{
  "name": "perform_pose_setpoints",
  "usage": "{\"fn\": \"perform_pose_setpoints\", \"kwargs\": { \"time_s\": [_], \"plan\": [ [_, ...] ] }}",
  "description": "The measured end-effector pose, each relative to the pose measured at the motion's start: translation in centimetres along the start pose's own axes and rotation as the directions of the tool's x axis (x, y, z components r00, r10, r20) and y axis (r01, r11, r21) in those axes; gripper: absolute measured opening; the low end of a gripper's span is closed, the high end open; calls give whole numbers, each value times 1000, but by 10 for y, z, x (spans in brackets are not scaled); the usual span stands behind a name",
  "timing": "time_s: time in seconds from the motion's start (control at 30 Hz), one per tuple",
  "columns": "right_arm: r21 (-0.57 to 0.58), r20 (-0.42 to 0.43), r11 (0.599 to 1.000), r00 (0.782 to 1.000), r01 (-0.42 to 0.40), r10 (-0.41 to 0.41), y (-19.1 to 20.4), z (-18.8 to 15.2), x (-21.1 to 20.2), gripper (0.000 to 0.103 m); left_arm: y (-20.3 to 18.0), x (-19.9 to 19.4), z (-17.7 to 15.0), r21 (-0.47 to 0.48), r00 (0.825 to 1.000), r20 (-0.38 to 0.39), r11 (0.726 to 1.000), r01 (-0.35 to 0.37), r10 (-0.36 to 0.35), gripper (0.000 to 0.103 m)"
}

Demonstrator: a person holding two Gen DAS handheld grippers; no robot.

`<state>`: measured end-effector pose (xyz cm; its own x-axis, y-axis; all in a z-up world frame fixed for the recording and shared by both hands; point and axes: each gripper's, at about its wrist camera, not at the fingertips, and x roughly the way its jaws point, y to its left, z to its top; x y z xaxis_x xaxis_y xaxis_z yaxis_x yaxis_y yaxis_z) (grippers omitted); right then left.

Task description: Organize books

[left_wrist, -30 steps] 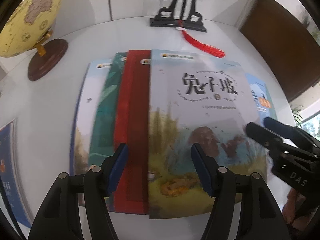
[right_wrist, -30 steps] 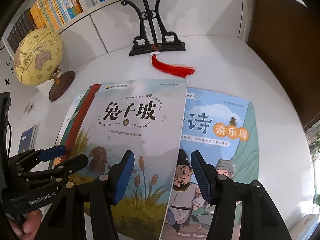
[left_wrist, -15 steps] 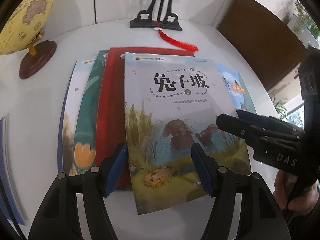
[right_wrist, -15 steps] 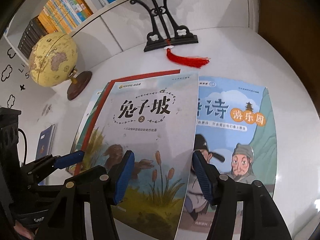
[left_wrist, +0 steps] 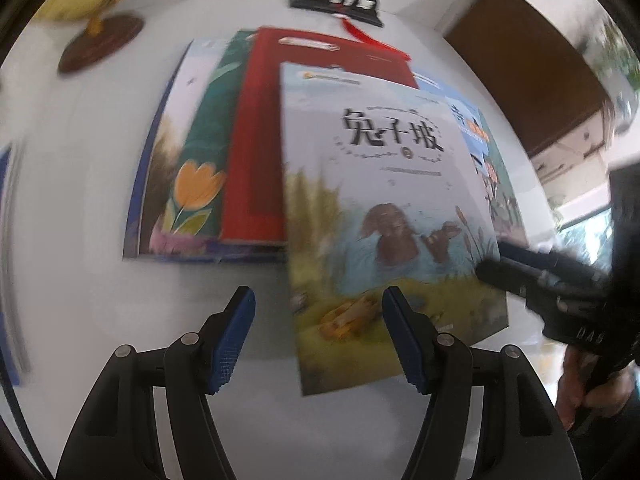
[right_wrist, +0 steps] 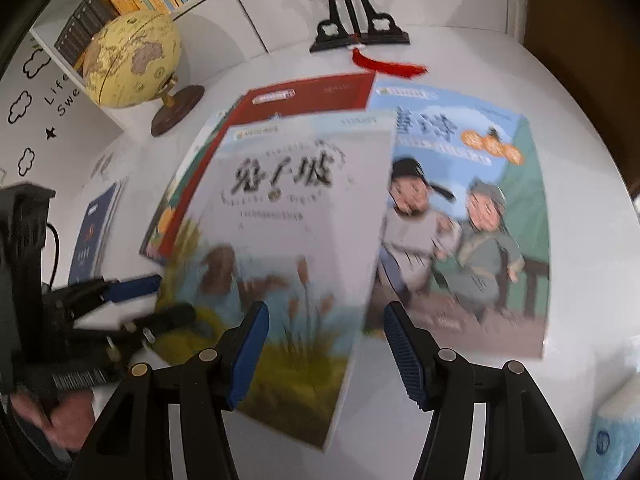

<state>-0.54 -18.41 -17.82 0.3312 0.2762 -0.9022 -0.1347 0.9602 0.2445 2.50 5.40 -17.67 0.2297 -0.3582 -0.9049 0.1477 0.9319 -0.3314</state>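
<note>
White table (left_wrist: pixel 80 200) — grey book (left_wrist: pixel 380 200) beneath both grippers' spread, empty fingers (left_wrist: pixel 232 340) — red book (left_wrist: pixel 256 140) beyond.

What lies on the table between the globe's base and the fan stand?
Nothing: in the right wrist view, the white table is bare between the globe base and the black fan stand. The books start nearer the camera.

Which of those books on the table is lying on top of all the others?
The pale grey book with the reeds and pond picture. Its whole cover shows, while it overlaps the red book and the blue cartoon book.
</note>
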Motion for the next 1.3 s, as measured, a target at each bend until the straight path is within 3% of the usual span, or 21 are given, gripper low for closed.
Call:
{"fn": "perform_pose_setpoints", "kwargs": {
  "time_s": [0.13, 0.27, 0.43, 0.53, 0.67, 0.77, 1.1, 1.3],
  "plan": [
    [66, -56, 995, 995, -80, 84, -10, -14, 7, 59, 13, 3, -2, -79, 997, -18, 994, 72, -74, 63],
    [109, -67, 986, 988, -129, 137, -13, -16, 15, 59, 7, 7, -2, -63, 998, -13, 996, 65, -66, 63],
    [87, -80, 987, 986, -138, 145, -3, -6, 22, 60, -4, 16, 3, -63, 995, -14, 993, 97, -98, 63],
    [74, -85, 990, 989, -117, 123, 2, -5, 24, 60, -12, 21, 7, -52, 994, -15, 992, 111, -112, 63],
    [75, -76, 993, 992, -96, 101, 5, -5, 23, 60, -21, 16, 4, -26, 997, 7, 997, 72, -72, 63],
    [38, -67, 998, 996, -48, 51, 12, -4, 19, 60, -26, 4, 1, 3, 997, 49, 998, 62, -62, 56],
    [-47, -60, 995, 995, 83, -86, 30, -6, 12, 60, -50, -15, -12, 116, 989, 131, 989, -91, 75, 37],
    [-78, 4, 991, 994, 105, -105, 39, -13, -4, 59, -58, -31, -15, 157, 978, 194, 982, -106, 74, 36]
  ]
}}
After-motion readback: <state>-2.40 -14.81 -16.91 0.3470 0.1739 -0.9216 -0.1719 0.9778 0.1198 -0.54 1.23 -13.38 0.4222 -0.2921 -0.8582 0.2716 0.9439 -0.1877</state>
